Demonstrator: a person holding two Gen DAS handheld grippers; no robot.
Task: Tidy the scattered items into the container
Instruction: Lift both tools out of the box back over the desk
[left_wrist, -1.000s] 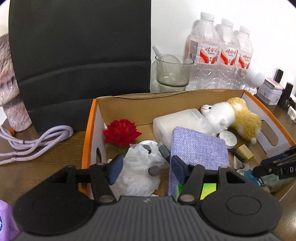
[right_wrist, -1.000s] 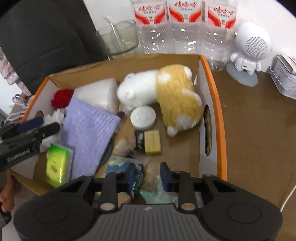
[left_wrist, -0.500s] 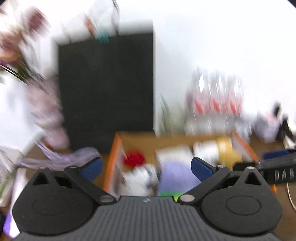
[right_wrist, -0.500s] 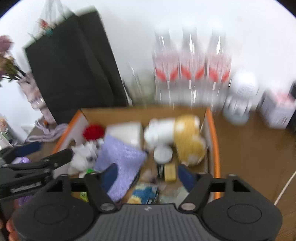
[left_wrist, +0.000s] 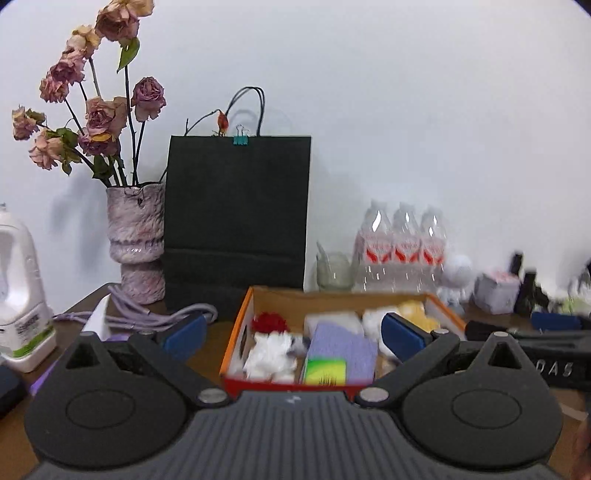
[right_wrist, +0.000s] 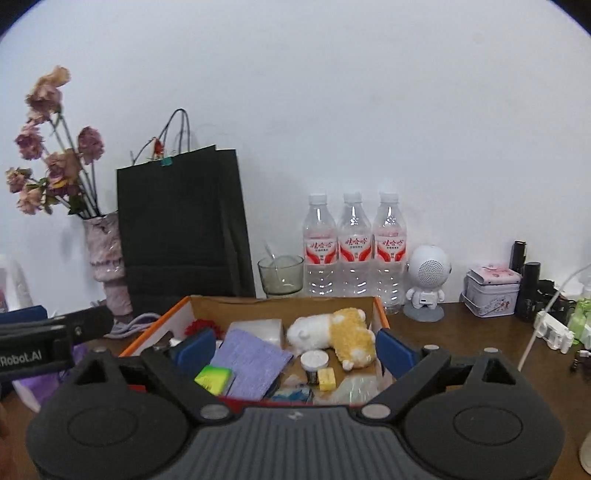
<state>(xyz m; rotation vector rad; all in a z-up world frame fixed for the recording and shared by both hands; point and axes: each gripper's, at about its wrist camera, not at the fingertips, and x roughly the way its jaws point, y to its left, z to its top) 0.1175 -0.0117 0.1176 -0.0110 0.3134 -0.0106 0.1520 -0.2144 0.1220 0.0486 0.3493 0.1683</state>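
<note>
While I hold both tools up in front of the box, my left gripper (left_wrist: 291, 334) is wide open with nothing in it, and my right gripper (right_wrist: 293, 347) is opening its jaws, empty too. Just past them sits the brown cardboard box with orange edges (right_wrist: 382, 317) on the dark wooden table (right_wrist: 472, 343). Inside it I see a green tissue pack (right_wrist: 214, 378), a purple cloth pouch (right_wrist: 255, 360), a crumpled white tissue (left_wrist: 271, 352), a red fabric flower (left_wrist: 269, 322) and a fluffy white-and-yellow toy animal (right_wrist: 332, 330). I think the putting-in is nearly done. Next I should look for anything small left outside, like the purple cable (left_wrist: 147, 312) behind.
</note>
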